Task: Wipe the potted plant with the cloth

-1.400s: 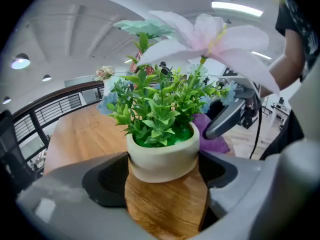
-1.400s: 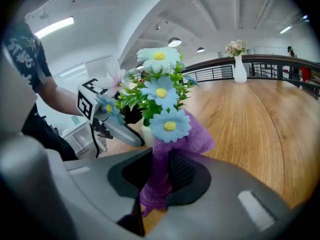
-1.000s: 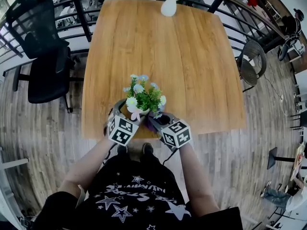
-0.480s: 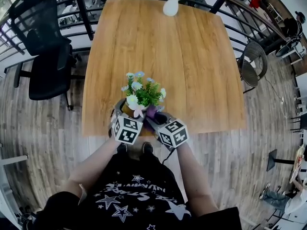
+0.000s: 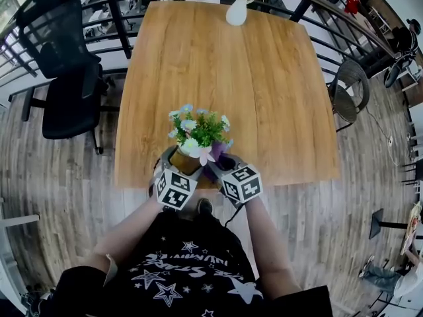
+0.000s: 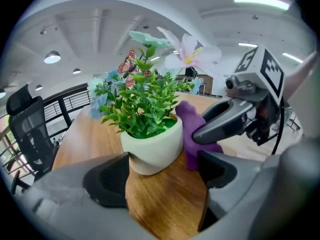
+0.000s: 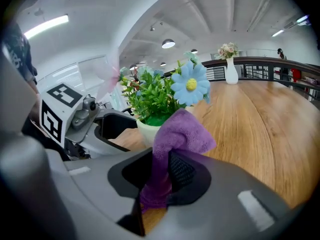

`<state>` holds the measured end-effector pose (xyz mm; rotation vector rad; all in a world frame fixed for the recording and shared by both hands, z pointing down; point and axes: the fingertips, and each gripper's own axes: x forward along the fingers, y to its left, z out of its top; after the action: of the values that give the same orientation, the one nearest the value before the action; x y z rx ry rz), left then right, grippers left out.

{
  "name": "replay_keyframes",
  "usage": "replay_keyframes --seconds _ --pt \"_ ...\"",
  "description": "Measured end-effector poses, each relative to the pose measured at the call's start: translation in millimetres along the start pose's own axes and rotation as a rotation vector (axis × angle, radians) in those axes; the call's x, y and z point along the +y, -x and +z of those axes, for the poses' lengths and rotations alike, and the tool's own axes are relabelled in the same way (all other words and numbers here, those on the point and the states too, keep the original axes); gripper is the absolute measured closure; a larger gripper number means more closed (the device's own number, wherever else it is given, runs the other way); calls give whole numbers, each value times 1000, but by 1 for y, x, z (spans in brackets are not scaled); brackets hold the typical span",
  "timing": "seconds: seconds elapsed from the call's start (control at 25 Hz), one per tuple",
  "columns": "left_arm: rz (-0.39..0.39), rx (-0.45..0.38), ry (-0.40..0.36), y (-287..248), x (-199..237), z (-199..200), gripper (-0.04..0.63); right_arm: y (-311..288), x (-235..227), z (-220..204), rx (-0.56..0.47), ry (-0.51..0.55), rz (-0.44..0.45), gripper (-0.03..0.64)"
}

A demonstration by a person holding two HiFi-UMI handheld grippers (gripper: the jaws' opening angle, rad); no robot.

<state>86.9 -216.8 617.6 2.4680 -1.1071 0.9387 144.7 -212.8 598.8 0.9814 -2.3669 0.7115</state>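
Nearest the head camera is the person (image 5: 192, 269), in a black shirt printed with stars, both forearms reaching out to the near edge of the table (image 5: 264, 84). The left tool (image 6: 164, 170) is open: its jaws stand wide apart, and the white pot sits just ahead of them over the wood. The left jaw's tip overlaps the pot's lower side in that tool's own view, and the other jaw is clear of the pot. The right tool (image 7: 160, 176) is closed on the purple cloth (image 7: 175, 134), which is pinched between its pads and bunches up in a fold above them. In the left gripper view that cloth lies against the side of the pot, on the side the right tool comes from.

The potted plant (image 5: 198, 134) stands on the table close to its near edge, between the two tools and just beyond them. It has green leaves, pale blue and white flowers and a small butterfly ornament.

Beyond it the wooden top runs bare to the far edge, where a white vase (image 5: 236, 12) of flowers stands. A dark railing (image 5: 119, 25) curves behind the table. A black office chair (image 5: 63, 71) stands off to the left on the plank floor (image 5: 59, 177), and a wicker chair (image 5: 347, 88) off to the right.
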Motion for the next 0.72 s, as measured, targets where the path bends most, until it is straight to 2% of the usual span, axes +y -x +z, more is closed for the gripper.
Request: replay_keyframes --seconds 0.24,0.4,0.48,0.64,0.72 --pt "-86 15 -18 6 -13 -6 150 2 -14 -1 1 -10 -48 535" --pt "-110 0 -42 12 11 -10 150 1 -17 -1 -2 -15 -61 534" --pt "-136 2 -115 13 31 -9 150 -1 -17 0 0 -13 -61 534" --pt "-230 14 -338 10 51 -6 150 0 -16 -1 7 -19 -66 534" --pt "-291 17 -397 8 52 -4 150 0 -16 0 7 -24 -68 534"
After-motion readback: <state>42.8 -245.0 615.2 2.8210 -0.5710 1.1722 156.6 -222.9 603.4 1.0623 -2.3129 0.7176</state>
